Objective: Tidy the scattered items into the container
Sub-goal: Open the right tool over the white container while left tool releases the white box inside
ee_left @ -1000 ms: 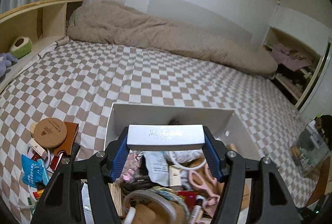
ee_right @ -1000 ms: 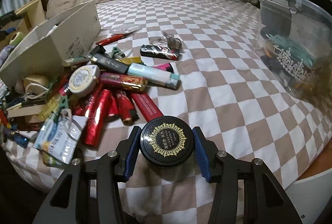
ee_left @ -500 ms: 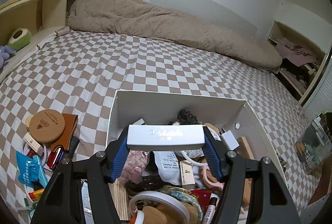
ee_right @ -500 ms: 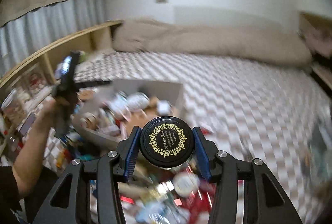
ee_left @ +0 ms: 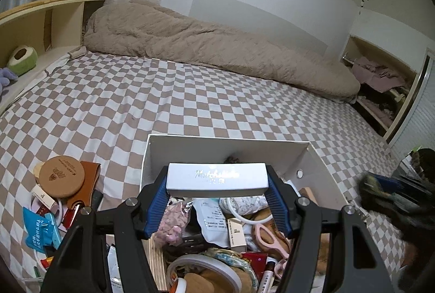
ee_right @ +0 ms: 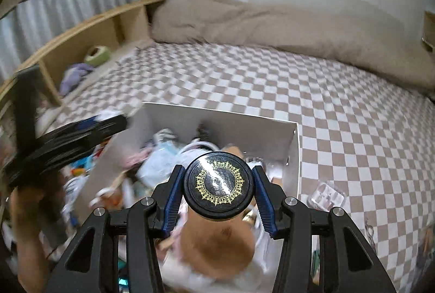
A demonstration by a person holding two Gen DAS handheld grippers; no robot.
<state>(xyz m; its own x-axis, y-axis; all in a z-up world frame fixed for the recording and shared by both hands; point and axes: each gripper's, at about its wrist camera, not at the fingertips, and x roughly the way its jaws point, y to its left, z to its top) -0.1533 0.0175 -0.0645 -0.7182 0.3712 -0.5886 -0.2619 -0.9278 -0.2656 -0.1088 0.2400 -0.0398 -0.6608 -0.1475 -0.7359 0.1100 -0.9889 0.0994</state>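
Observation:
My left gripper (ee_left: 217,193) is shut on a long white box (ee_left: 217,178) with silver script, held above the white container (ee_left: 228,146) full of small items. My right gripper (ee_right: 218,191) is shut on a round black jar with a gold-patterned lid (ee_right: 218,181), held above the same container (ee_right: 217,119). The left gripper's body (ee_right: 62,140) shows blurred at the left of the right wrist view. The right gripper shows as a dark blur (ee_left: 391,195) at the right of the left wrist view.
Loose items lie left of the container: a round cork disc (ee_left: 61,176), a brown leather piece (ee_left: 88,178), a blue packet (ee_left: 38,227). A clear packet (ee_right: 326,192) lies right of it. A beige duvet (ee_left: 217,48) and wooden shelf (ee_left: 40,21) border the checked bed.
My right gripper has swung with the black jar from the scattered pile to above the container. My left gripper has tilted up slightly with the white box over the container.

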